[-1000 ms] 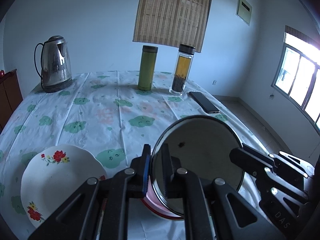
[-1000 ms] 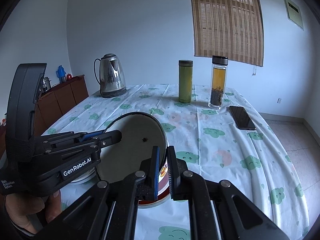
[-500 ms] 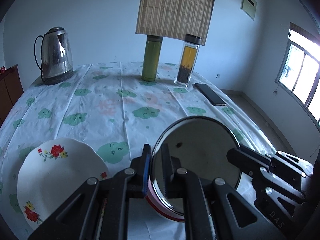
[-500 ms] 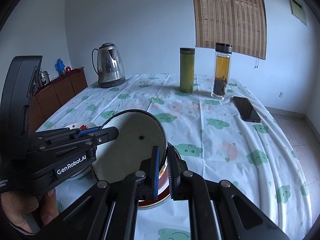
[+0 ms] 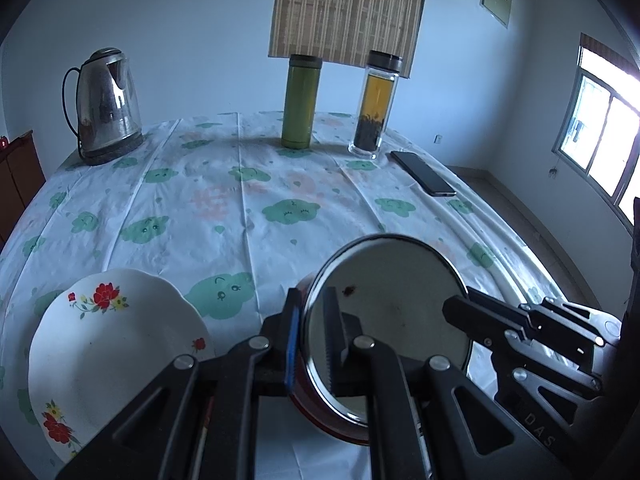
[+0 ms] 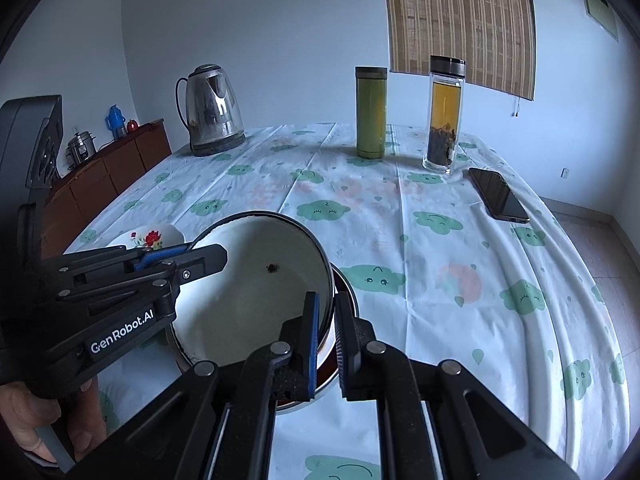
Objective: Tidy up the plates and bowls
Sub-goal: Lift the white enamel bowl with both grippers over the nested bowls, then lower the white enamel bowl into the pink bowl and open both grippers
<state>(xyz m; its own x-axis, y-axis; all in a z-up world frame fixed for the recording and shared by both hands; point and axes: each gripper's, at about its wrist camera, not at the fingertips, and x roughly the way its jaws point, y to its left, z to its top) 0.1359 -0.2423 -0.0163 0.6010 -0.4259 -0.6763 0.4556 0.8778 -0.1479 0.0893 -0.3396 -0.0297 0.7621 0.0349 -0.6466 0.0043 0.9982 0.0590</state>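
Bowl (image 5: 394, 304), enamel, white inside with a dark rim and red outer wall, one dark speck on the inner surface; you are holding it tilted on edge, its opening facing the left wrist camera, just above a second red bowl (image 6: 344, 284) of which only a sliver of rim and wall is showing behind and below it in the right wrist view; whether the two are touching cannot be told. Left gripper (image 5: 312, 328): you are keeping its jaws closed down on the bowl's rim at the left side, one finger outside the wall and one inside. Right gripper (image 6: 326, 332): its jaws are likewise clamping the rim on the opposite side, blue pad inside, other finger outside. Your left hand (image 6: 28, 420) is wrapping the left gripper's handle at the lower left of the right wrist view. Plate (image 5: 108, 356), white with scalloped edge and red flower prints, is lying flat on the table just left of the held bowl, apart from it. Tablecloth (image 5: 248, 208), white with green cloud figures, is covering the table. Far edge, left to right: steel kettle (image 5: 106, 104); green flask (image 5: 300, 102); clear tea bottle (image 5: 376, 106) with amber liquid and dark leaves; black phone (image 5: 424, 174) lying flat near the right edge. Bamboo blind (image 5: 348, 8) is hanging on the wall behind; wooden cabinet (image 6: 108, 176) is standing left of the table.
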